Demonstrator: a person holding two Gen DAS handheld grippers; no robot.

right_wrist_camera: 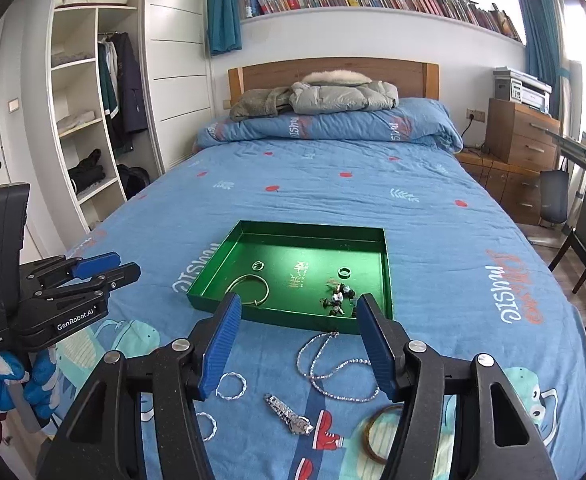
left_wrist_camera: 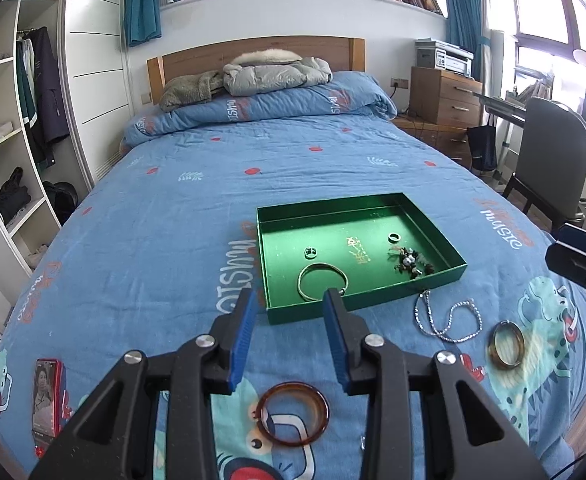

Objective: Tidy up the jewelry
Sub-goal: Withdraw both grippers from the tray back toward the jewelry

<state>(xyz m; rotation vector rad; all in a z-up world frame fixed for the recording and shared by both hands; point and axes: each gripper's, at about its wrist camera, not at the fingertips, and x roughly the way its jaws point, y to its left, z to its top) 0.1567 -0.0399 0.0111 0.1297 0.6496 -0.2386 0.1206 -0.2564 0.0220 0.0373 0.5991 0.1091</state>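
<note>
A green tray point(left_wrist_camera: 369, 302) point(right_wrist_camera: 209, 294) lies on the blue bed. In it are a gold bangle point(left_wrist_camera: 321, 281) point(right_wrist_camera: 253, 289), two small rings point(left_wrist_camera: 311, 253) point(left_wrist_camera: 393, 237) and a dark bead cluster point(left_wrist_camera: 411, 261) point(right_wrist_camera: 337, 300). On the bedspread lie a silver chain point(left_wrist_camera: 449, 317) point(right_wrist_camera: 333, 364), an amber bangle point(left_wrist_camera: 294, 413), a paler bangle point(left_wrist_camera: 507, 344) point(right_wrist_camera: 377, 432), a silver watch point(right_wrist_camera: 289, 414) and two silver hoops point(right_wrist_camera: 231, 386) point(right_wrist_camera: 207, 426). My left gripper point(left_wrist_camera: 291, 302) point(right_wrist_camera: 105, 266) is open and empty, above the amber bangle. My right gripper point(right_wrist_camera: 297, 308) is open and empty above the chain.
A red phone point(left_wrist_camera: 46, 398) lies at the bed's left edge. Folded quilt and jackets point(left_wrist_camera: 253, 76) sit at the headboard. A wardrobe stands left, a chair point(left_wrist_camera: 553, 152) and wooden drawers right.
</note>
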